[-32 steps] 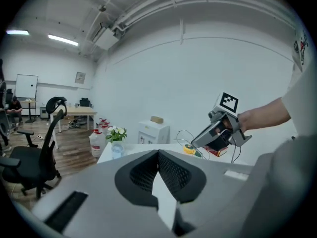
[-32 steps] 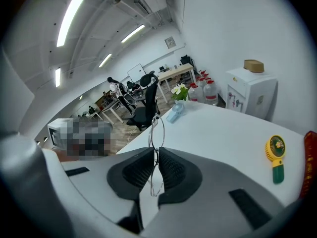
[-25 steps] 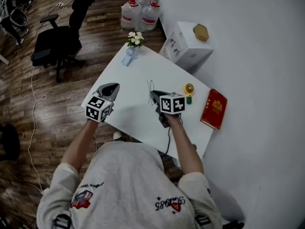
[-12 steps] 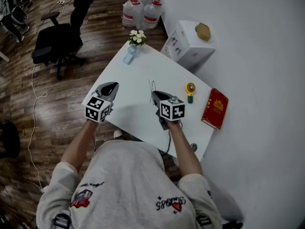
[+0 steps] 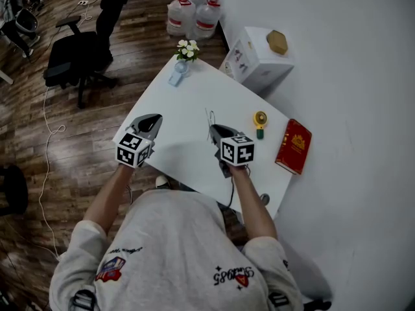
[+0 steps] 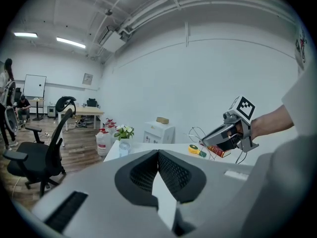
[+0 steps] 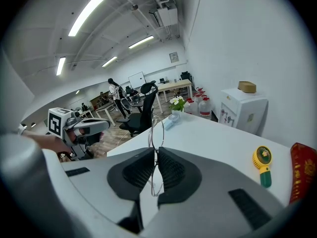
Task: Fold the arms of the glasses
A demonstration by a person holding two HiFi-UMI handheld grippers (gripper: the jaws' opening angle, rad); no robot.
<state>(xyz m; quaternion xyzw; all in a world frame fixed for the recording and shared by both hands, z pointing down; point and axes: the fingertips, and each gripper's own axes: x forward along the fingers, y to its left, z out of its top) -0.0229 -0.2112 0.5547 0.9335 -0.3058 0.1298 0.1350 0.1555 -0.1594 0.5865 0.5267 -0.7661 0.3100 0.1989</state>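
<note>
Wire-framed glasses (image 7: 156,133) — pinched between the closed jaws of the right gripper (image 7: 154,151), over the white table (image 5: 188,99). Left gripper (image 6: 158,153) — jaws together, empty, well apart.

Sweatshirt print (image 5: 230,277) is showing upside down, with only the digits "985" reading with any certainty. Marks on the red book (image 5: 293,146) and white box (image 5: 256,60) are proving too small to read.
</note>
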